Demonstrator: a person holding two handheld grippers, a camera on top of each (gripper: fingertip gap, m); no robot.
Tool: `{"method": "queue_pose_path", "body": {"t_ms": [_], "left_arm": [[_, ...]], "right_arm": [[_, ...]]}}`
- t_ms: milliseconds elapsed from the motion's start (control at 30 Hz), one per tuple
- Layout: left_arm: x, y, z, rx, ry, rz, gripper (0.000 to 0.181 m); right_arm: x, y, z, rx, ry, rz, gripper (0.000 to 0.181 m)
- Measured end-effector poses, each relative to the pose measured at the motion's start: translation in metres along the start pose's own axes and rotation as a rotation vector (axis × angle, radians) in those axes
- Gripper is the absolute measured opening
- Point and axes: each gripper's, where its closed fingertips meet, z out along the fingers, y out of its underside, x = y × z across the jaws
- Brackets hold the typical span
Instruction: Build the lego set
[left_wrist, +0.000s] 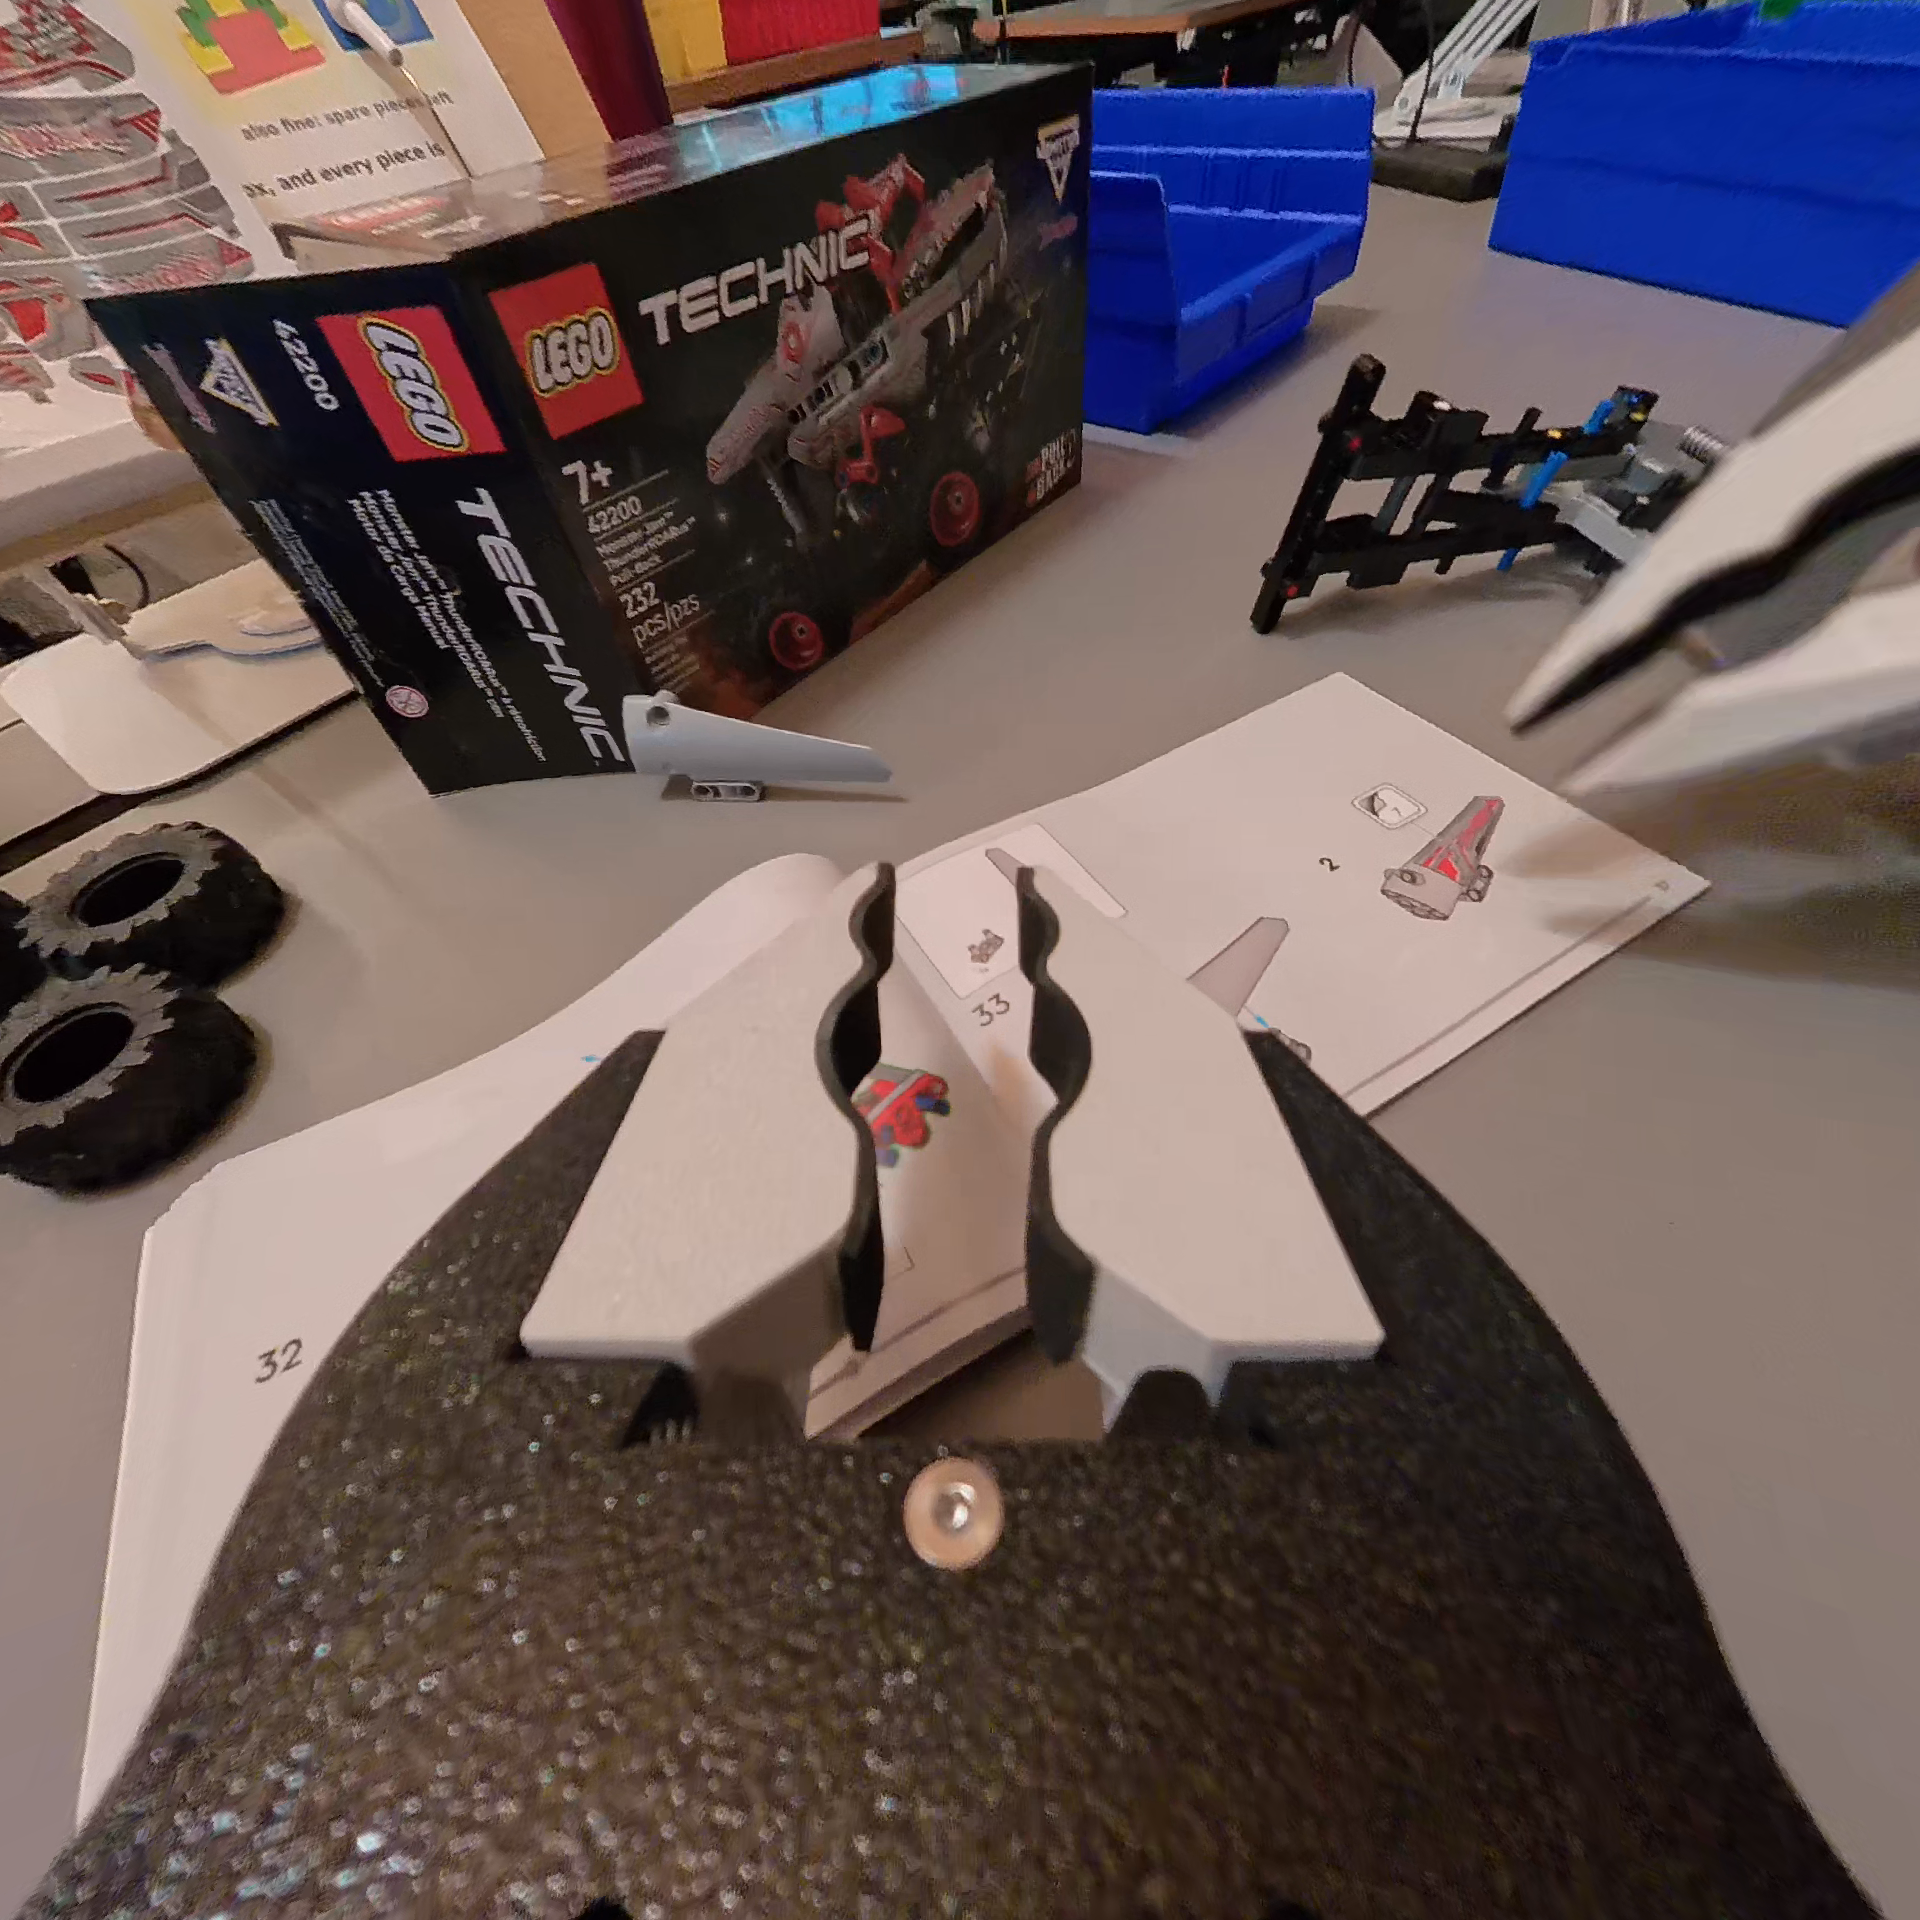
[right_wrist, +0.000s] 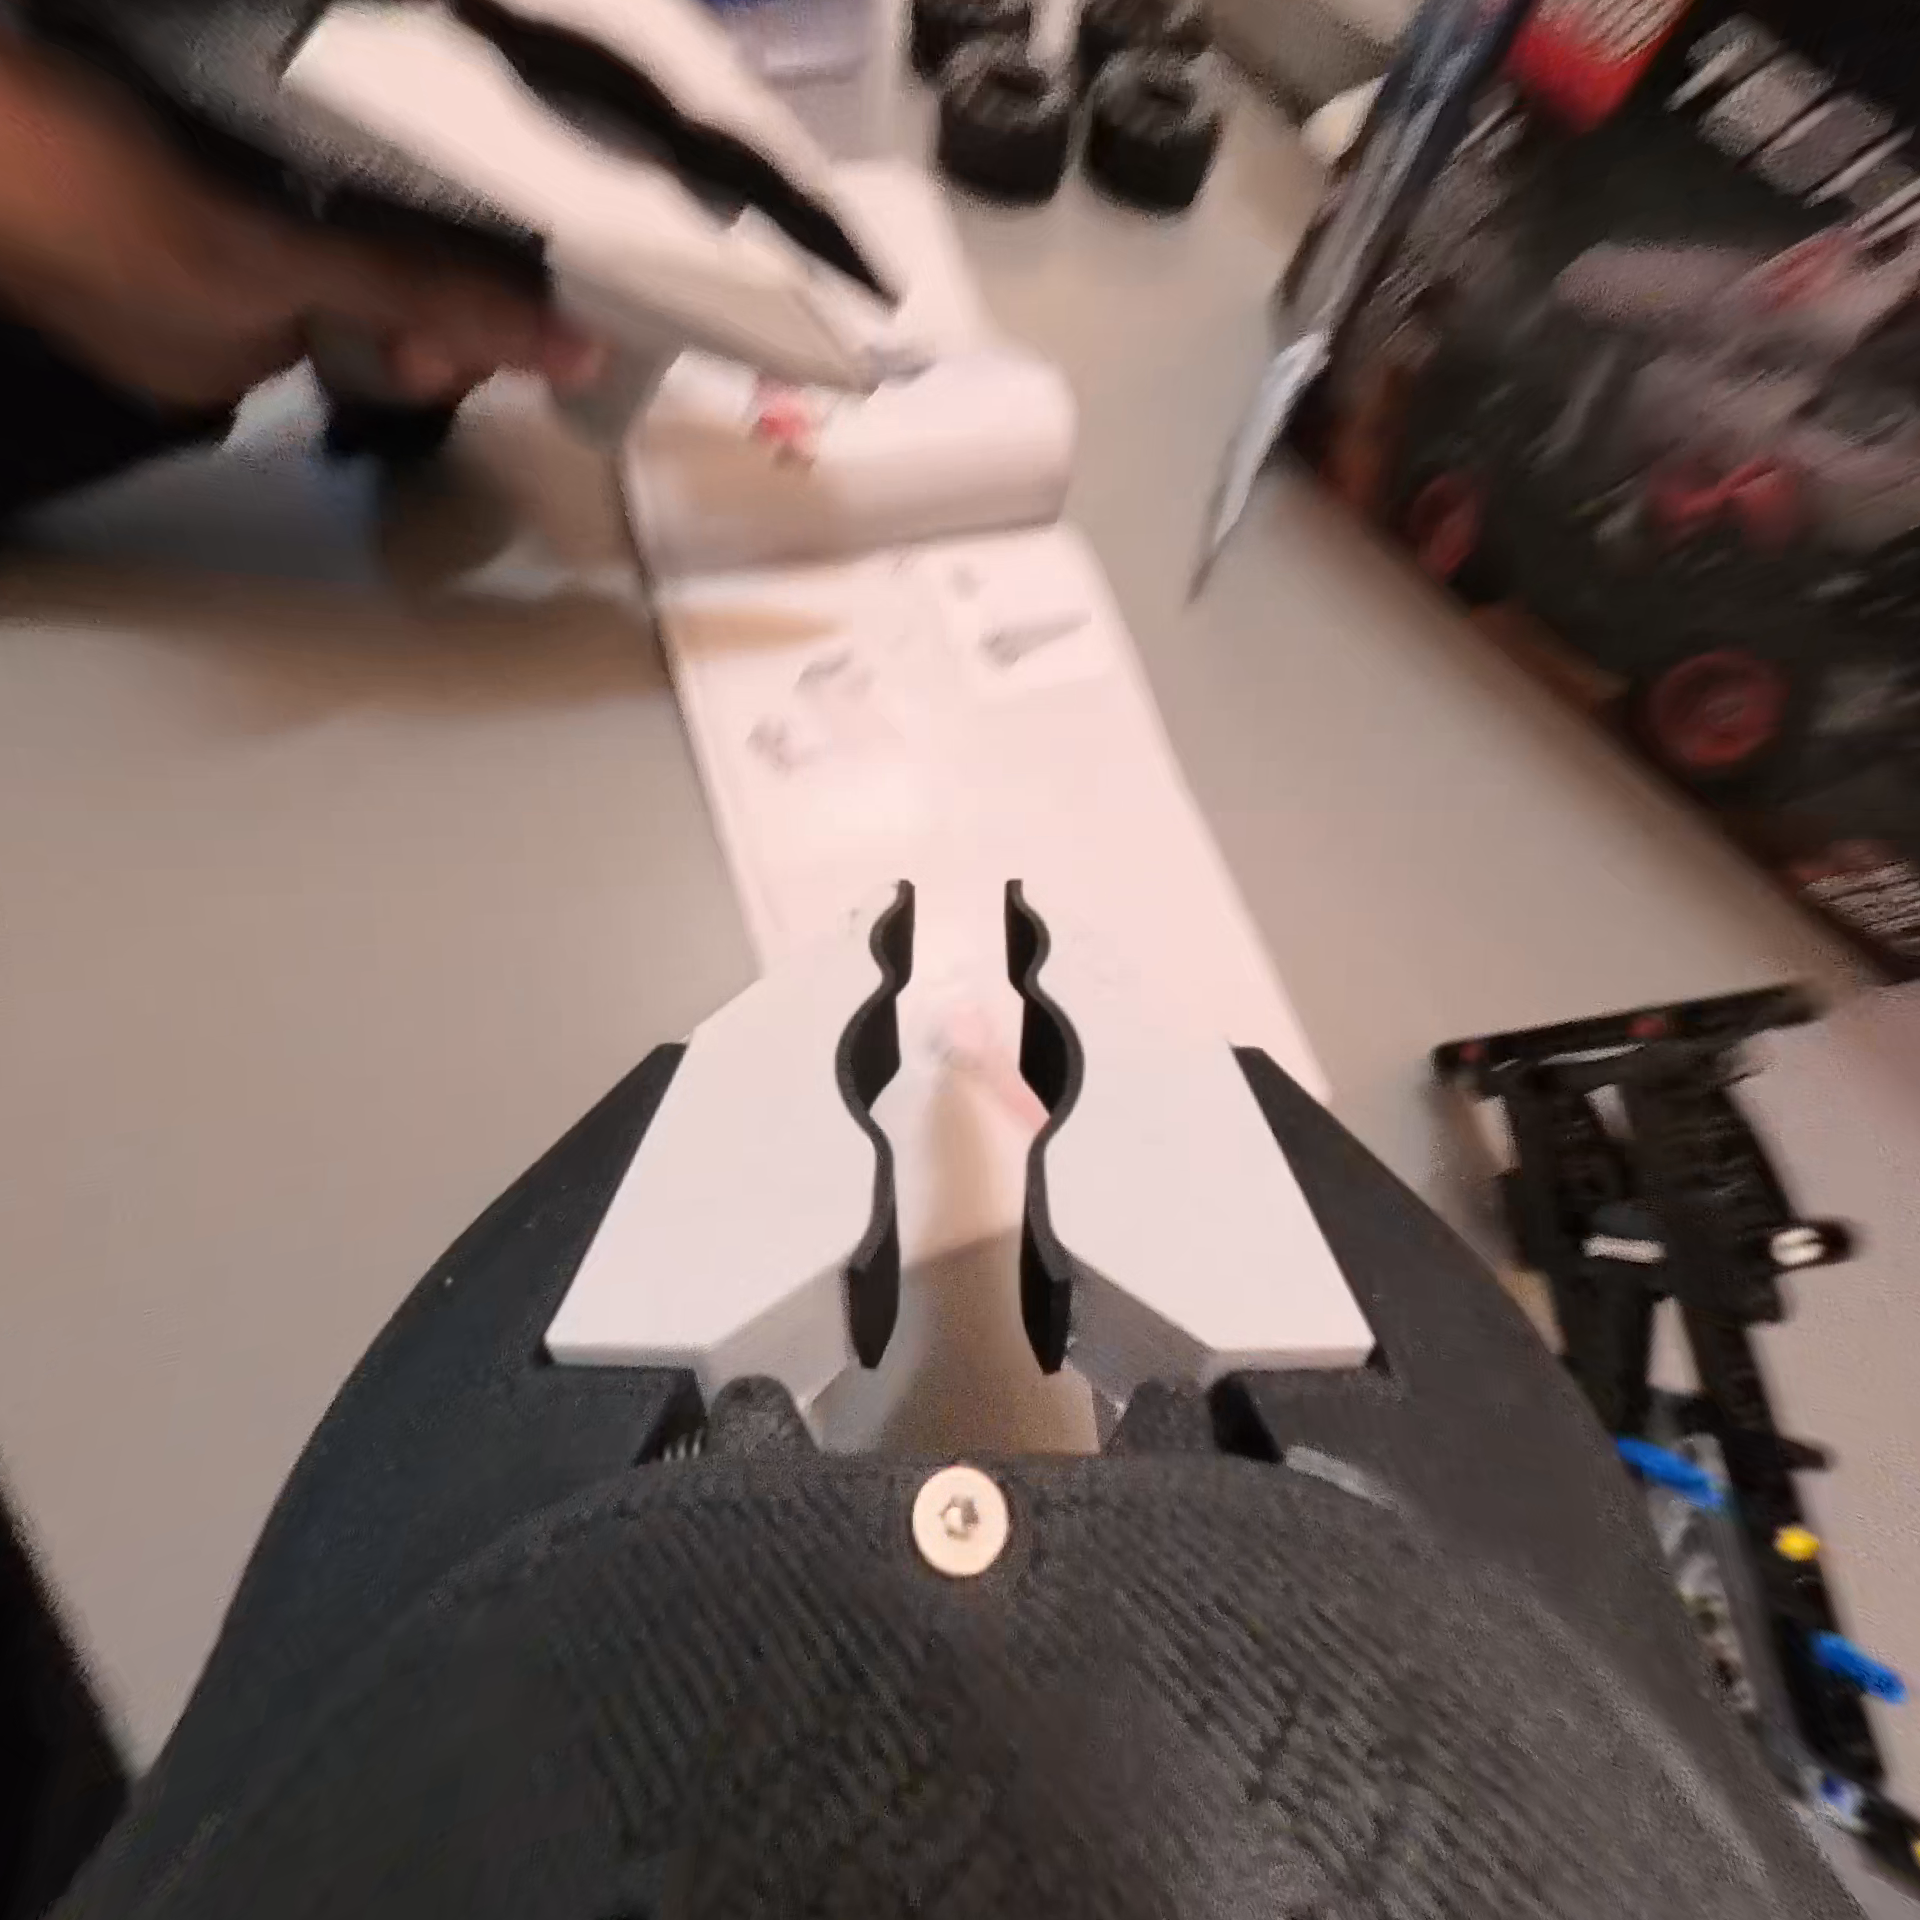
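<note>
Presently both left tongs (left_wrist: 956, 883) and right tongs (right_wrist: 958, 894) hang spread and empty over the open white instruction booklet (left_wrist: 1299, 831), the long grey tapered lego panel (left_wrist: 753, 743) lying crosswise ahead-left of the left tongs, nearer them, against the black set box (left_wrist: 623, 436) on the desk (left_wrist: 1558, 1195).

Lab workbench, grey table (left_wrist: 1558, 1299), blue parts bins (left_wrist: 1216, 260)
</note>
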Motion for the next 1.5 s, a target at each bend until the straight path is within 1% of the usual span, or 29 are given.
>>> {"method": "queue_pose_path", "body": {"t_ms": [67,100,200,300,400,433,467,500,600,667,733,767,800,867,900,933,967,1033,1067,1100,1167,1200,1233,1267,1333,1367,1400,1433,1500], "left_arm": [[-0.003,-0.002,-0.002,0.015,-0.006,-0.015,0.019],[-0.004,-0.003,-0.002,0.02,-0.009,-0.023,0.019],[-0.009,-0.003,-0.004,0.032,-0.029,-0.028,0.016],[-0.012,-0.001,-0.005,0.031,-0.041,-0.031,0.014],[-0.015,0.0,-0.006,0.024,-0.055,-0.016,0.014],[-0.016,0.0,-0.006,0.024,-0.056,-0.016,0.014],[-0.016,0.0,-0.006,0.024,-0.054,-0.018,0.014],[-0.016,0.0,-0.006,0.022,-0.052,-0.021,0.015],[-0.019,0.0,-0.008,0.019,-0.058,-0.024,0.016],[-0.026,-0.008,-0.014,0.057,-0.075,-0.022,0.02],[-0.033,-0.02,-0.024,0.118,-0.059,-0.055,0.027],[-0.031,-0.027,-0.03,0.157,-0.003,-0.093,0.032],[-0.023,-0.035,-0.036,0.2,0.096,-0.133,0.039],[0.007,-0.052,-0.055,0.272,0.376,-0.163,0.046],[0.025,-0.056,-0.066,0.287,0.503,-0.112,0.049],[0.041,-0.055,-0.076,0.279,0.58,0.005,0.049],[0.054,-0.047,-0.08,0.247,0.594,0.174,0.047],[0.067,-0.027,-0.076,0.156,0.505,0.543,0.049],[0.071,-0.018,-0.071,0.11,0.459,0.688,0.053],[0.074,-0.008,-0.067,0.058,0.429,0.796,0.057],[0.069,0.007,-0.055,-0.02,0.34,0.939,0.058],[0.068,0.013,-0.051,-0.04,0.316,0.979,0.062],[0.071,0.023,-0.051,-0.064,0.341,0.995,0.059],[0.075,0.031,-0.052,-0.085,0.371,0.993,0.041],[0.076,0.039,-0.054,-0.102,0.383,0.971,0.036],[0.076,0.044,-0.057,-0.126,0.397,0.953,0.035],[0.074,0.05,-0.059,-0.166,0.405,0.931,0.022],[0.071,0.055,-0.061,-0.211,0.402,0.906,0.022],[0.069,0.065,-0.064,-0.282,0.415,0.874,0.022]], "right_arm": [[0.025,-0.028,0.015,0.039,0.11,0.013,0.018],[0.036,-0.042,0.027,0.055,0.133,0.036,0.02],[0.059,-0.066,0.073,0.047,0.117,0.111,0.025],[0.073,-0.059,0.118,-0.051,0.077,0.171,0.03],[0.078,-0.051,0.148,-0.109,0.041,0.19,0.029],[0.082,-0.048,0.153,-0.129,0.055,0.188,0.024],[0.083,-0.046,0.156,-0.139,0.06,0.176,0.004],[0.082,-0.046,0.157,-0.138,0.049,0.161,0.0],[0.071,-0.06,0.14,-0.05,0.01,0.162,0.0],[0.049,-0.079,0.114,0.061,-0.138,0.281,0.0],[0.019,-0.093,0.08,0.149,-0.36,0.414,0.0],[0.004,-0.099,0.063,0.191,-0.468,0.466,0.0],[-0.011,-0.1,0.048,0.211,-0.559,0.505,0.0],[-0.036,-0.091,0.024,0.206,-0.686,0.533,0.0],[-0.046,-0.085,0.015,0.2,-0.724,0.544,0.0],[-0.055,-0.079,0.008,0.189,-0.757,0.554,0.0],[-0.064,-0.073,0.002,0.17,-0.793,0.562,0.0],[-0.076,-0.062,-0.006,0.143,-0.856,0.584,0.0],[-0.079,-0.057,-0.006,0.127,-0.868,0.608,0.0],[-0.084,-0.05,-0.006,0.102,-0.891,0.62,0.0],[-0.097,-0.038,-0.007,0.043,-0.95,0.609,0.0],[-0.101,-0.034,-0.005,0.025,-0.956,0.606,0.0],[-0.103,-0.031,-0.002,0.015,-0.951,0.607,0.0],[-0.105,-0.028,0.001,0.002,-0.943,0.603,0.0],[-0.105,-0.023,0.007,-0.012,-0.916,0.596,0.0],[-0.103,-0.019,0.012,-0.024,-0.883,0.587,0.003],[-0.098,-0.013,0.018,-0.042,-0.822,0.558,0.008],[-0.092,-0.006,0.025,-0.062,-0.748,0.506,0.021],[-0.082,0.003,0.031,-0.077,-0.628,0.382,0.021]]}}
